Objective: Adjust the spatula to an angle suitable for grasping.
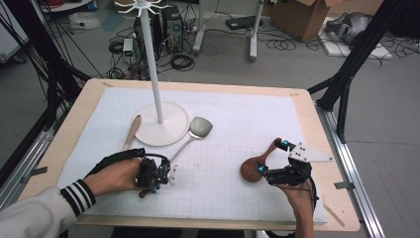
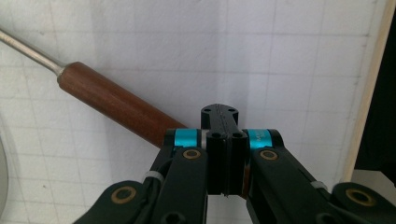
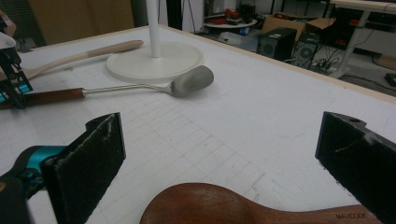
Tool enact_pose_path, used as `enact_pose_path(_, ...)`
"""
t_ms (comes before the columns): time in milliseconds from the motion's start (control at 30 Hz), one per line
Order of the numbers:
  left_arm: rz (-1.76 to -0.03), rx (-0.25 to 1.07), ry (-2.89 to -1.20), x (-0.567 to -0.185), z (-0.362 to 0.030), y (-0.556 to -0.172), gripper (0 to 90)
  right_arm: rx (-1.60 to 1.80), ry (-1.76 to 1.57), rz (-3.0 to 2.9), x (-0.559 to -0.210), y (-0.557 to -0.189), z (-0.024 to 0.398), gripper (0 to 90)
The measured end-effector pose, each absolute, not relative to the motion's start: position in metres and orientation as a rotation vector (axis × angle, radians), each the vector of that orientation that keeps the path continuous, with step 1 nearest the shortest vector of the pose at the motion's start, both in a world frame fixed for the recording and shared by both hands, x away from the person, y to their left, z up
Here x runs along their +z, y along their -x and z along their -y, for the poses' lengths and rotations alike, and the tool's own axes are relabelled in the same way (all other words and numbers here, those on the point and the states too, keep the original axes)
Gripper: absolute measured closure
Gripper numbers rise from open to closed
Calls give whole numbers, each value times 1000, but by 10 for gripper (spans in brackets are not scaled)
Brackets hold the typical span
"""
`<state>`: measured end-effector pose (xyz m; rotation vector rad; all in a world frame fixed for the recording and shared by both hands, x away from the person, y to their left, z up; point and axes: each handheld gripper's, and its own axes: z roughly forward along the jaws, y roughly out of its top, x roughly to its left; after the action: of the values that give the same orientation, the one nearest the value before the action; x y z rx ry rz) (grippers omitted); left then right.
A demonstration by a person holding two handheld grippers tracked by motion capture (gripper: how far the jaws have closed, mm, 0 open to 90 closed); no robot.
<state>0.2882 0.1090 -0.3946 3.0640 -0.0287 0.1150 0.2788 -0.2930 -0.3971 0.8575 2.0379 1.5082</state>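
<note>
Two grippers: mine.
Left gripper [image 2: 224, 140]: fingers shut on the spatula handle [image 2: 112, 102].
Right gripper [image 3: 224, 154]: fingers wide, wooden spoon [image 3: 243, 205] lies between them, untouched.

Floor: grey, my side littered with cables [image 1: 277, 42] | back right: cardboard box [image 1: 302, 17] | desk legs [image 1: 253, 34] — white | frame: black struts [image 1: 356, 54] — light even

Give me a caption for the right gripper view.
Right gripper open above the brown wooden spoon; metal spatula beyond.
</note>
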Motion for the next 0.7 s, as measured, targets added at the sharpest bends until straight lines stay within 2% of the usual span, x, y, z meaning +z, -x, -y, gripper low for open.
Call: enact_pose_path(700, -77, 162, -3082, -393, -133, -304, 896, 1507, -857, -2037, -397, -279, 293, 5)
